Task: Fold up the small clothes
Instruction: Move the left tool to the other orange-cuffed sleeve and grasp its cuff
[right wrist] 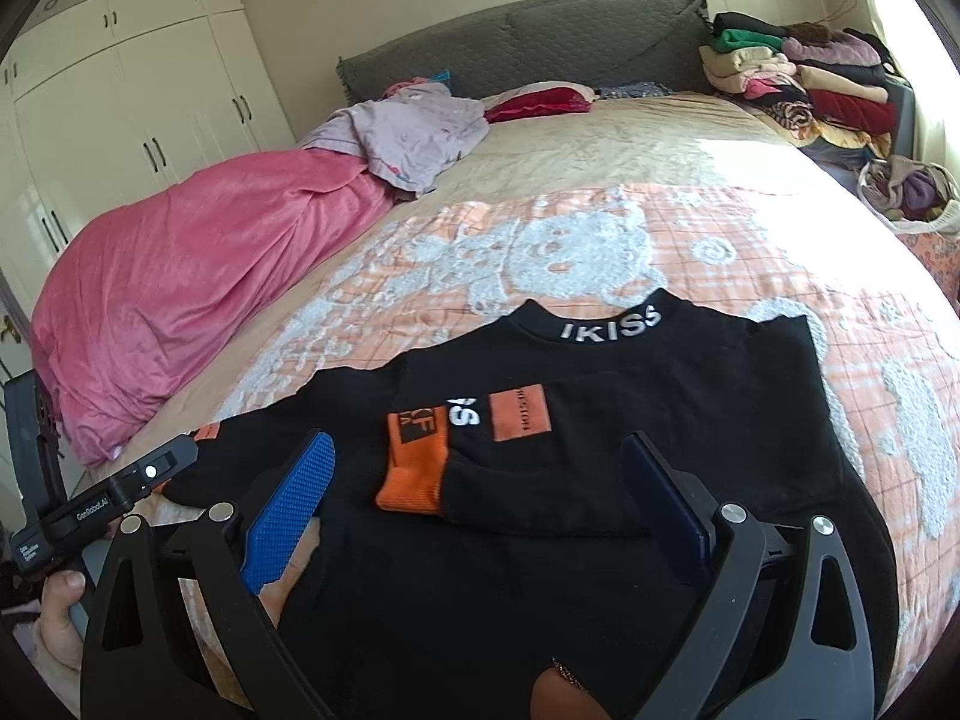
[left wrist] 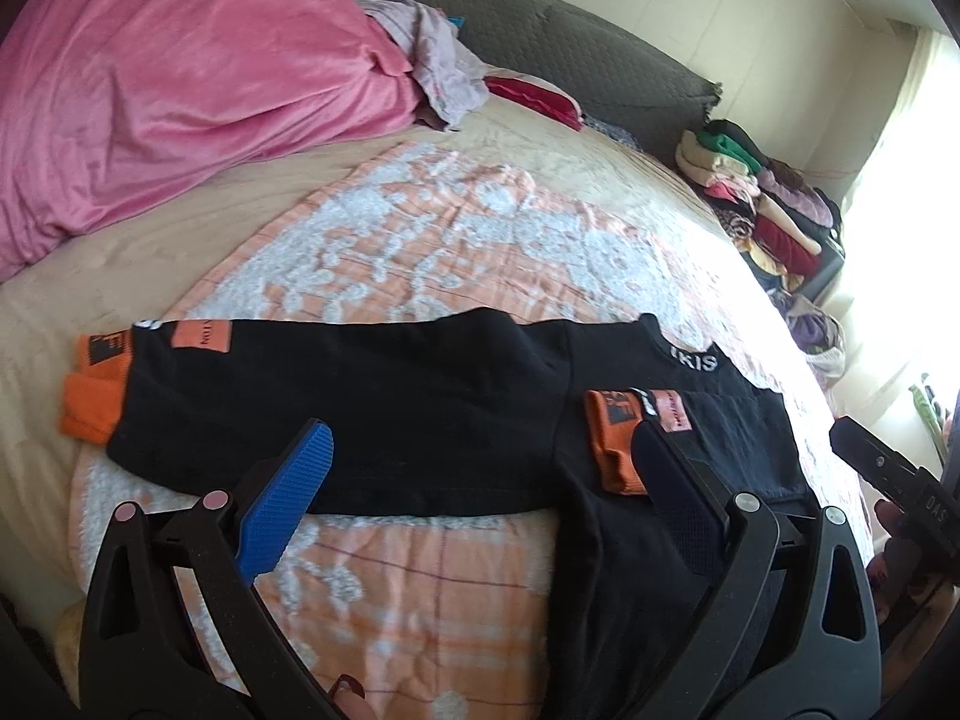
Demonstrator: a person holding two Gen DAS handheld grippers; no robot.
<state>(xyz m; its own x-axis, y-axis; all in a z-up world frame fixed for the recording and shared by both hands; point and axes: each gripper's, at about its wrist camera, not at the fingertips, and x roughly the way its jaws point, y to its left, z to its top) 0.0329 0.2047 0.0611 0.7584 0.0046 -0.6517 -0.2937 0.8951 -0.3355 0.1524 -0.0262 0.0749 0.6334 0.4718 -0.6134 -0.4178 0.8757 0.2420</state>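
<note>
**Black top flat on the blanket, both tongs wide and empty**

Far left, I've got the pink duvet (right wrist: 198, 276) heaped along the bed's edge, well away from my work. Next in, the black top (right wrist: 600, 480) lies flat on the peach blanket (right wrist: 600, 228), collar with white lettering pointing toward the headboard (right wrist: 522, 42). One sleeve (left wrist: 336, 384) stretches out leftward, its orange cuff (left wrist: 90, 408) stopping short of the blanket's left border. The other sleeve is folded across the chest, orange cuff (right wrist: 414, 462) on top.

My left gripper (left wrist: 480, 480) stands wide, gripping nothing, just above the top's lower hem. My right gripper (right wrist: 480, 492) is equally wide and empty, over the folded sleeve. Open blanket runs above the collar and right of the top.

Far right, stacked clothes (right wrist: 804, 78) crowd the bed's corner. The top's bottom hem is hidden behind the gripper frames, and window glare washes out the right edge.
</note>
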